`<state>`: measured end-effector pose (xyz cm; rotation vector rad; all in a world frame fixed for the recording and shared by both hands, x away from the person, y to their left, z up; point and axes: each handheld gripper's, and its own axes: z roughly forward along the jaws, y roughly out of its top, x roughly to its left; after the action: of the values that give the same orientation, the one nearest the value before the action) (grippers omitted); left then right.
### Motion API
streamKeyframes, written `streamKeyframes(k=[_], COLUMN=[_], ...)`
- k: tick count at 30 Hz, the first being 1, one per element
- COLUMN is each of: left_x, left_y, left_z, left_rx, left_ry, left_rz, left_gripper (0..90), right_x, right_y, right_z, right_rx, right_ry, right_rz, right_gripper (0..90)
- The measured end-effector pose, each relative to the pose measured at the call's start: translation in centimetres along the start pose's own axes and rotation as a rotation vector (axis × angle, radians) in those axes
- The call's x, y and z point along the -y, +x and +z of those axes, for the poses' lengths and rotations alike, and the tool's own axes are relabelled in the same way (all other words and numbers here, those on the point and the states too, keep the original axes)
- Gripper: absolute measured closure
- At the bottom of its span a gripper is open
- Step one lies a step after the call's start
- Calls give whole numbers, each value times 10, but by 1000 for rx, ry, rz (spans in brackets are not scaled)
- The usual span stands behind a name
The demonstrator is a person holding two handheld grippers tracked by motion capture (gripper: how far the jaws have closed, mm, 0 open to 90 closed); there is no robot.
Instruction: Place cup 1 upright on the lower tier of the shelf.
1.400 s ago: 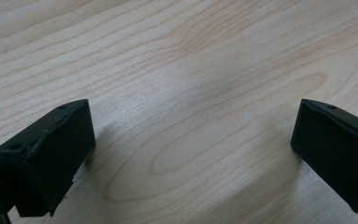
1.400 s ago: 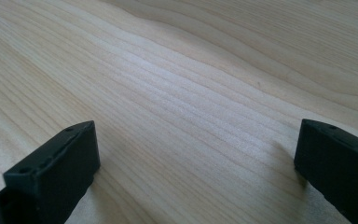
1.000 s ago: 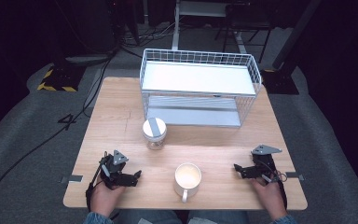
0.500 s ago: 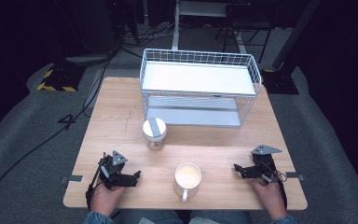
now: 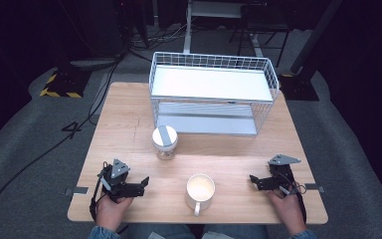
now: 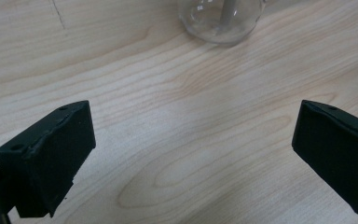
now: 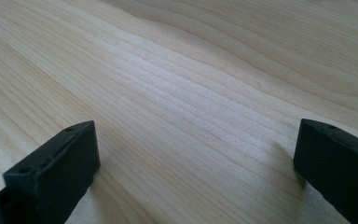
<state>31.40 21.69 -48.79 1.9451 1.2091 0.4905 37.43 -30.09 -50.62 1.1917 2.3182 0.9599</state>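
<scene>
Start position: your left hand-held gripper (image 5: 140, 183) and right hand-held gripper (image 5: 256, 181) rest jaws wide, empty, flanking the mug (image 5: 200, 189); next, reach for mug or jar (image 5: 164, 142)

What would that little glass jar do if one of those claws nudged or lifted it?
The glass jar stands upright on the table, so a low nudge would probably slide it. Its smooth clear wall looks slippery and breakable. It seems nearly empty, so likely light.

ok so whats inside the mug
The mug shows a pale, cream-white inside from above; whether that is liquid or a bare bottom cannot be told. Both grippers rest apart from it, jaws open.
</scene>
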Motion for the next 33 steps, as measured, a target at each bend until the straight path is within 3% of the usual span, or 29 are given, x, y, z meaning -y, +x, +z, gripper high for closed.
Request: streamKeyframes(k=[13, 22, 33], left_x=[-19, -35, -53], left_y=[-6, -9, -4], left_z=[-2, 3, 13], left_rx=[16, 36, 78], left_ry=[-131, -160, -168], left_rz=[21, 29, -2], left_gripper=[0, 0, 0], right_x=[0, 0, 0], right_y=[0, 0, 0], right_z=[0, 0, 0], right_rx=[0, 0, 6], right_ry=[0, -1, 0], right_rz=[0, 1, 7], right_gripper=[4, 4, 4])
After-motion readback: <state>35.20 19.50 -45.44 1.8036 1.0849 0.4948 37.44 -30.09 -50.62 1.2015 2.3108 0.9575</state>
